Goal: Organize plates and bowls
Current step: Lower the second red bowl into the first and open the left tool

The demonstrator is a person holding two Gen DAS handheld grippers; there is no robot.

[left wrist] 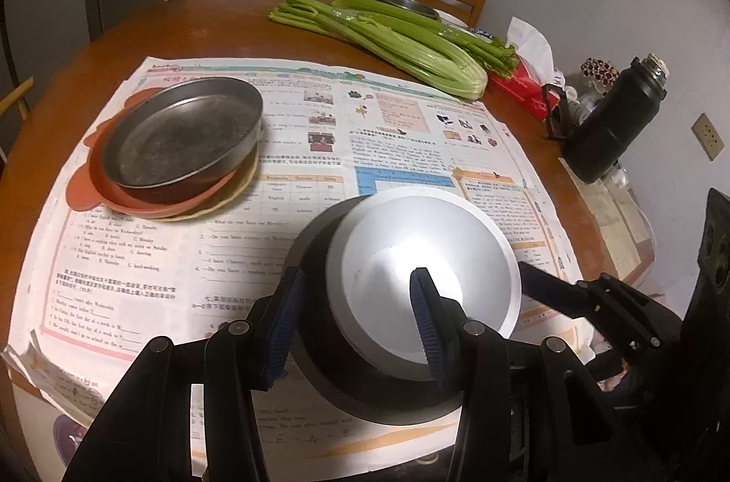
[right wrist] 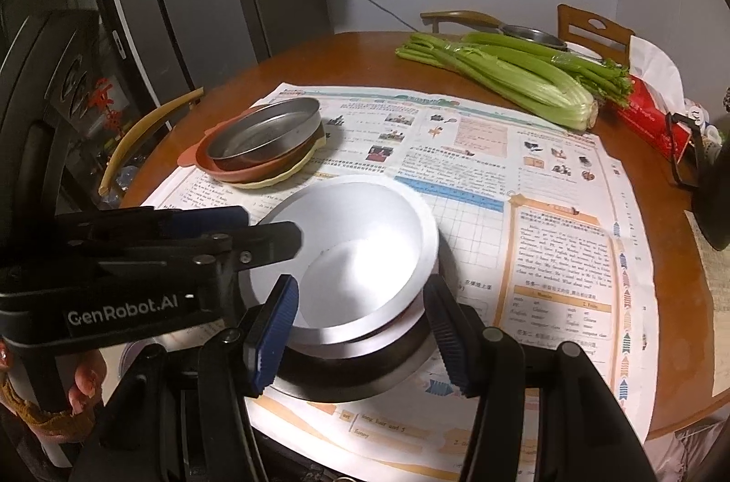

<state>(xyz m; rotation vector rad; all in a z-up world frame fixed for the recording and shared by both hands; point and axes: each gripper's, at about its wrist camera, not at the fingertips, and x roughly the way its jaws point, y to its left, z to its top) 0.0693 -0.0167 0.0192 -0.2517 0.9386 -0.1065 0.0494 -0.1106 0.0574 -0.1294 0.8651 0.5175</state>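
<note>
A white bowl (left wrist: 424, 254) (right wrist: 365, 235) sits tilted inside a dark bowl (left wrist: 346, 386) (right wrist: 365, 372) on the newspaper near me. My left gripper (left wrist: 356, 327) (right wrist: 273, 228) straddles the white bowl's near wall, one pad inside and one outside, shut on it. My right gripper (right wrist: 360, 331) (left wrist: 534, 276) reaches in from the right and is shut on the dark bowl's rim. Further left a metal pan (left wrist: 182, 135) (right wrist: 269, 130) rests on a red-brown plate (left wrist: 91, 180) (right wrist: 228, 174), with a pale yellow plate (left wrist: 228, 194) (right wrist: 283, 178) underneath.
Newspaper (left wrist: 410, 135) covers the round wooden table (left wrist: 205, 21). At the back lie celery (left wrist: 401, 39) and a metal bowl (left wrist: 401, 0). A red tissue box (left wrist: 520, 89) and a black flask (left wrist: 611, 121) stand at the right. Chairs ring the table. A fridge (right wrist: 182, 2) stands on the left.
</note>
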